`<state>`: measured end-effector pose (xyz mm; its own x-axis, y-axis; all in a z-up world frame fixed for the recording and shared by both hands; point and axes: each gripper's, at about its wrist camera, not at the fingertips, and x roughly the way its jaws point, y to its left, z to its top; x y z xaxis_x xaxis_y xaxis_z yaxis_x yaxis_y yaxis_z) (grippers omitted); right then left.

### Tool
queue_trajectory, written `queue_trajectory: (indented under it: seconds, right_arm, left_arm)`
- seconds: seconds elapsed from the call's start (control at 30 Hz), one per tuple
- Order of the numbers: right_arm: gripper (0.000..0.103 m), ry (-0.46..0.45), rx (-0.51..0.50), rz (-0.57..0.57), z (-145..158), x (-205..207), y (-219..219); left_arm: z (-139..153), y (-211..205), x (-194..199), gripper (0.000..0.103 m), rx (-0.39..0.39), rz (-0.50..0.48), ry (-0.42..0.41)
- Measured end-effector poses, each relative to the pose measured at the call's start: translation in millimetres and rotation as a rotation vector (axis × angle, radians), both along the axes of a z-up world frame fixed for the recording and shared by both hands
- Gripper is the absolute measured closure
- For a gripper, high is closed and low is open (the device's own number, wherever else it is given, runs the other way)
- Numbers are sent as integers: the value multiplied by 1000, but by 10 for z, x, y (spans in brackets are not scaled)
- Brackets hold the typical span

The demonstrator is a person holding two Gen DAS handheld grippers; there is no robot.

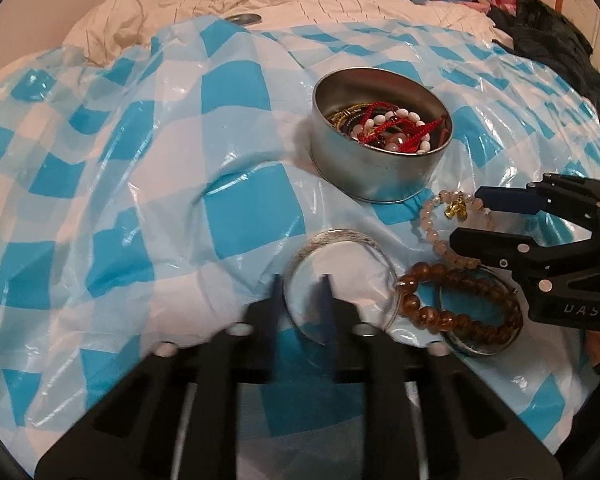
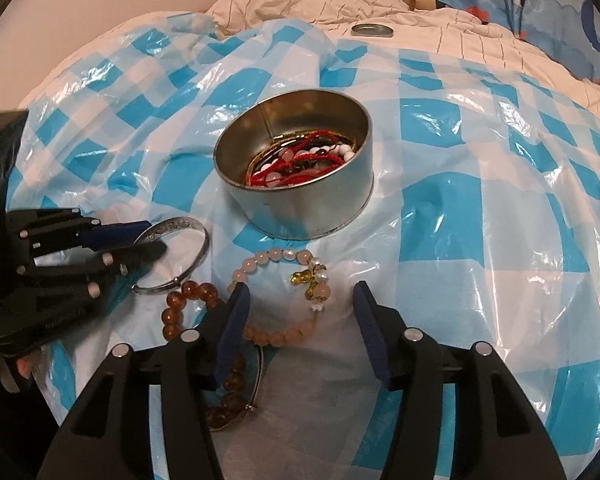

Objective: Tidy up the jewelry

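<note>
Right gripper (image 2: 300, 308), fingers apart, is straddling the pink bracelet (image 2: 278, 298) at lower centre while left gripper (image 2: 156, 240) is pinching the silver bangle (image 2: 180, 246) for the tin (image 2: 296, 176).

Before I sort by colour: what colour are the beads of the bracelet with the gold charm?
Pale pink beads, clearest in the right wrist view.

Left tongs (image 2: 150, 236): tilted steeply downward, blue-padded tips pinched nearly together, clamped on the rim of a silver bangle (image 2: 180, 256). Right tongs (image 2: 300, 300): also pitched downward, jaws standing apart, nothing pressed between the pads (image 2: 236, 320).
</note>
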<state>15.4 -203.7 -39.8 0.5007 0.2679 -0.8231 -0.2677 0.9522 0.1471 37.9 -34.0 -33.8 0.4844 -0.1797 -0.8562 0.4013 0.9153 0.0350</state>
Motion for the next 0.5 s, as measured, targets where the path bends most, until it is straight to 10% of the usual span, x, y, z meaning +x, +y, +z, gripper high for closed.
queue_trajectory:
  seconds: [0.07, 0.5]
  right_arm:
    - [94, 7, 14, 6, 9, 3, -16]
    - [94, -113, 92, -58, 305, -38, -191]
  left_arm:
    - [37, 27, 4, 100, -29, 1, 1]
    - [270, 117, 4, 100, -115, 32, -69]
